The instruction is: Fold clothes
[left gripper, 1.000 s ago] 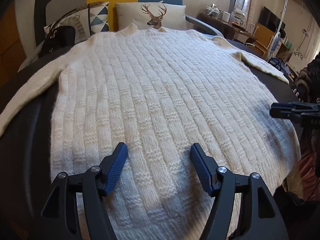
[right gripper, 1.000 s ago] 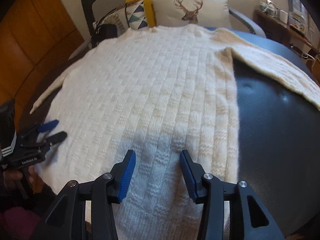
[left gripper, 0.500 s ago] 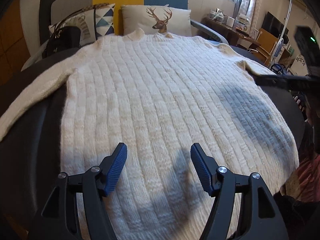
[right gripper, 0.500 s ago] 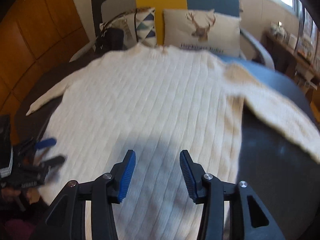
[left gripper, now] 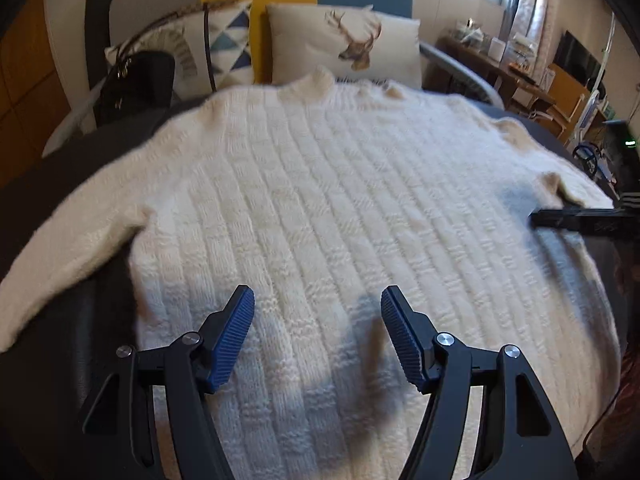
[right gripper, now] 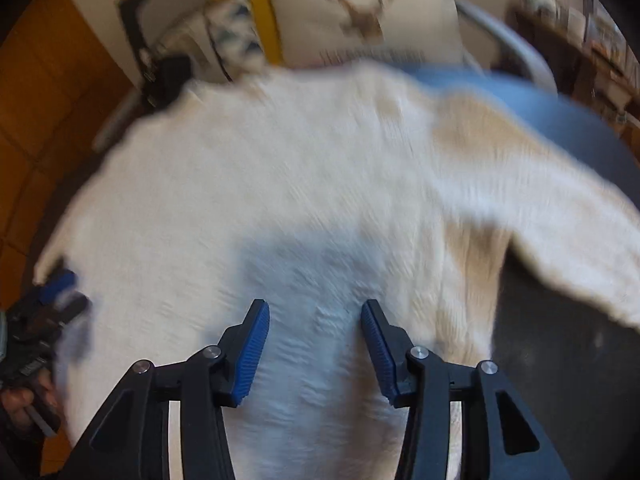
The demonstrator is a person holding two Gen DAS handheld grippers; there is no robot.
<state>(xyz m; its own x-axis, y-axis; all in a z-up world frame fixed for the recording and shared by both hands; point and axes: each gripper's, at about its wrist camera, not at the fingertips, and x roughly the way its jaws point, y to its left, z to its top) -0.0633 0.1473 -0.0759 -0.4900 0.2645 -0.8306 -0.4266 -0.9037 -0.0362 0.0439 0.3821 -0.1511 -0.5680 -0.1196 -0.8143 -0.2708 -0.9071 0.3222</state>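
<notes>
So there's a big cream knit sweater (left gripper: 320, 208) spread flat, front up, across a dark padded surface (left gripper: 72, 364) that looks like black leather. It could be a counter or an ottoman, can't tell. The collar points toward 12 o'clock and the hem runs off the bottom of both views. One sleeve (left gripper: 68, 248) stretches out toward 8 o'clock in the left wrist view; the other sleeve (right gripper: 560, 232) angles off toward 3 to 4 o'clock in the right wrist view, which is pretty motion-blurred.

The left gripper (left gripper: 318, 304) hovers over the lower body of the sweater, jaws spread wide with nothing between them. The right gripper (right gripper: 316, 316) is over the lower middle of the sweater too, jaws also apart and empty, a bit narrower than the left. Its tip pokes into the left wrist view at 3 o'clock.

Room stuff: behind the collar there's a chair or sofa back in grey, yellow and blue panels, a deer-print pillow (left gripper: 348, 52) at 12 o'clock, a triangle-pattern pillow (left gripper: 216, 48) beside it at 11, and a black handbag (left gripper: 136, 84) at 10. Wood paneling on the far left, and a cluttered desk (left gripper: 492, 64) under a window at 1 to 2 o'clock.
</notes>
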